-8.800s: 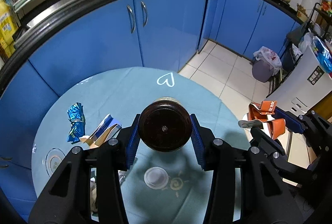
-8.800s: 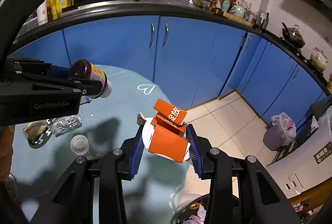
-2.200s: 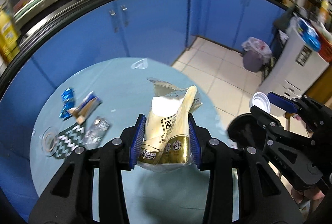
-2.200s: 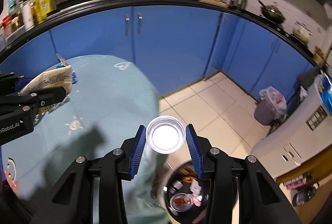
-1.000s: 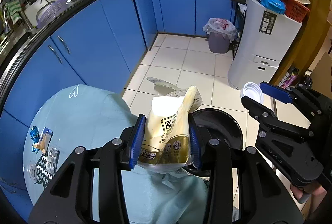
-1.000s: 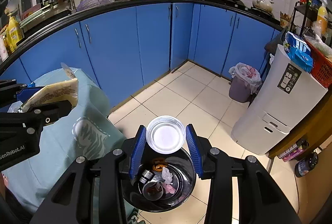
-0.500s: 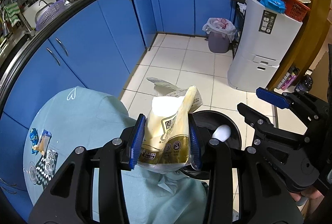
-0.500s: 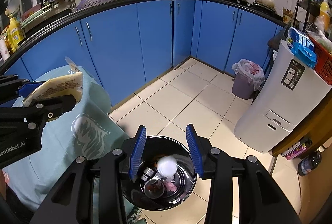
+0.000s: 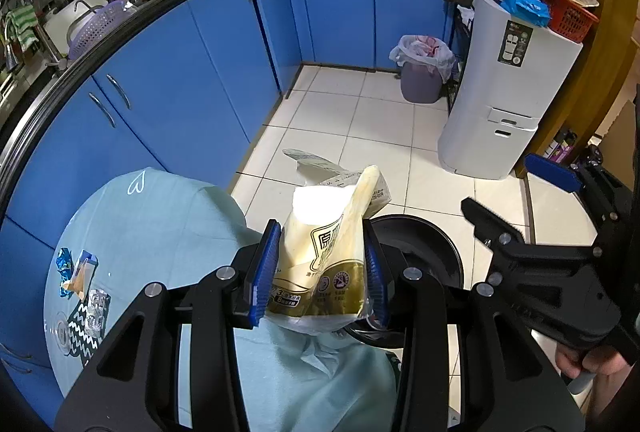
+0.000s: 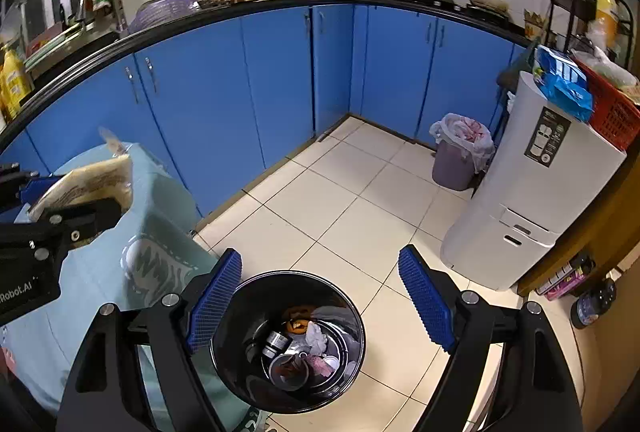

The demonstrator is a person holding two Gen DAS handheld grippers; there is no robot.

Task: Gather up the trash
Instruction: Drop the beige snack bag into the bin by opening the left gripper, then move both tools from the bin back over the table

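- Since half a second ago, the right claw [image 10: 320, 296] has spread its blue pads much wider, and the white cup that was falling between them now lies among the rubbish in the black bin [image 10: 240, 372].
- Nothing sits between the right claw's fingers; the bin's open mouth lies directly below and between them on the tiled floor [image 10: 340, 216].
- Inside the bin, beneath that claw, are a metal can, crumpled white paper, an orange scrap and a round dish.
- Left claw [image 9: 318, 264] is clamped on a cream-and-gold snack bag [image 9: 328, 244], which stands upright between the pads with its torn top flaring forward.
- Just ahead and to the right of the left claw, the bin's rim [image 9: 436, 236] shows behind the bag.
- Below and to the left of the left claw lies the tabletop under a pale teal cloth [image 9: 140, 216].
- Far to its left on that cloth lie a blue wrapper [image 9: 64, 264], a small blue-and-orange carton [image 9: 82, 268] and a silvery foil packet [image 9: 96, 306].
- In the right wrist view, the bag [image 10: 88, 180] sits to the claw's left, above the cloth.
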